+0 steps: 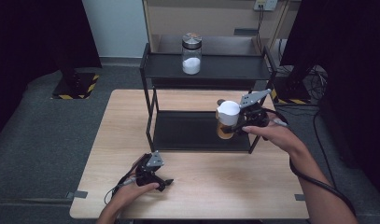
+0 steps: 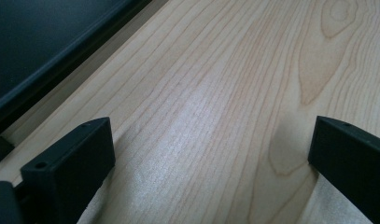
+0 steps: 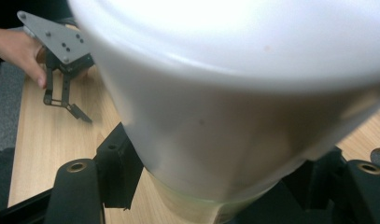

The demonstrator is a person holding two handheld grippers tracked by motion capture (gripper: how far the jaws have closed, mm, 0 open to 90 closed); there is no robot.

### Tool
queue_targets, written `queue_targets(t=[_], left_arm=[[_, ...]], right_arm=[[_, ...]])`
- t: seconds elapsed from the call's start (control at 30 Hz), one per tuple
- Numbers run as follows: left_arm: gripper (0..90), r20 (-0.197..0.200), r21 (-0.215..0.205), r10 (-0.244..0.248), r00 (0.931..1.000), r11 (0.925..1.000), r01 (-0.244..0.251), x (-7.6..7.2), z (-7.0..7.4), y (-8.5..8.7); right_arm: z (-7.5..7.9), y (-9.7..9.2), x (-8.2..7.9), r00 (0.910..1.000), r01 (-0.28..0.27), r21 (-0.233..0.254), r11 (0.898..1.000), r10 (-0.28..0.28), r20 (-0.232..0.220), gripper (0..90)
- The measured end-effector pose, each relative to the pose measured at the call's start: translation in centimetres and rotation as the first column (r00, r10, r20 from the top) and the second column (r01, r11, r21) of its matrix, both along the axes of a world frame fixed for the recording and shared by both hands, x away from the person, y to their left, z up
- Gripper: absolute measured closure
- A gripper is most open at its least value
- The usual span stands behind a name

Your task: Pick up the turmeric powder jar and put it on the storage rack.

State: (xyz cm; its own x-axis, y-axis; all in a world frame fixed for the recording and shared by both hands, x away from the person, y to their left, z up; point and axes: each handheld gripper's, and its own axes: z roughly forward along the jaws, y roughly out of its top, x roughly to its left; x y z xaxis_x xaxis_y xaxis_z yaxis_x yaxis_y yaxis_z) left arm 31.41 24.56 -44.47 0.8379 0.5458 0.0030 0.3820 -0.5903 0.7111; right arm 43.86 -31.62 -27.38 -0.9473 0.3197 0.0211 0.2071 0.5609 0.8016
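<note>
At the lower left of the high view, the left gripper (image 1: pixel 168 181) rests on the wooden table (image 1: pixel 225 196) with its jaws wide apart and nothing between them, likely just waiting. Up top in the middle, a glass jar (image 1: pixel 191 53) stands on the black shelf (image 1: pixel 211 67). At the right, the right gripper (image 1: pixel 234 128) squeezes a white-capped bottle (image 1: pixel 227 119), holding it by the shelf's lower tray, maybe to put it there

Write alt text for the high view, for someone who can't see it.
A person's right gripper holds a white-lidded jar at the lower shelf of a black rack. The left gripper rests open on the wooden table; a glass jar of white powder stands on the top shelf.
</note>
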Motion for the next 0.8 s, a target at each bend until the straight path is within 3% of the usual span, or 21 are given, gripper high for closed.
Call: queue_targets(t=[0.47,0.8], left_arm=[[0.0,0.0,0.0,0.0,1.0,1.0,0.0,0.0,0.0,0.0],[0.0,0.0,-0.004,0.003,1.0,1.0,-0.003,0.0,-0.1,0.0]], right_arm=[[3.4,-1.1,0.1,1.0,-0.008,0.023,1.0,0.008,0.0,31.8],[7.1,-0.9,0.1,0.9998,-0.018,0.0,1.0,0.018,0.005,31.8]])
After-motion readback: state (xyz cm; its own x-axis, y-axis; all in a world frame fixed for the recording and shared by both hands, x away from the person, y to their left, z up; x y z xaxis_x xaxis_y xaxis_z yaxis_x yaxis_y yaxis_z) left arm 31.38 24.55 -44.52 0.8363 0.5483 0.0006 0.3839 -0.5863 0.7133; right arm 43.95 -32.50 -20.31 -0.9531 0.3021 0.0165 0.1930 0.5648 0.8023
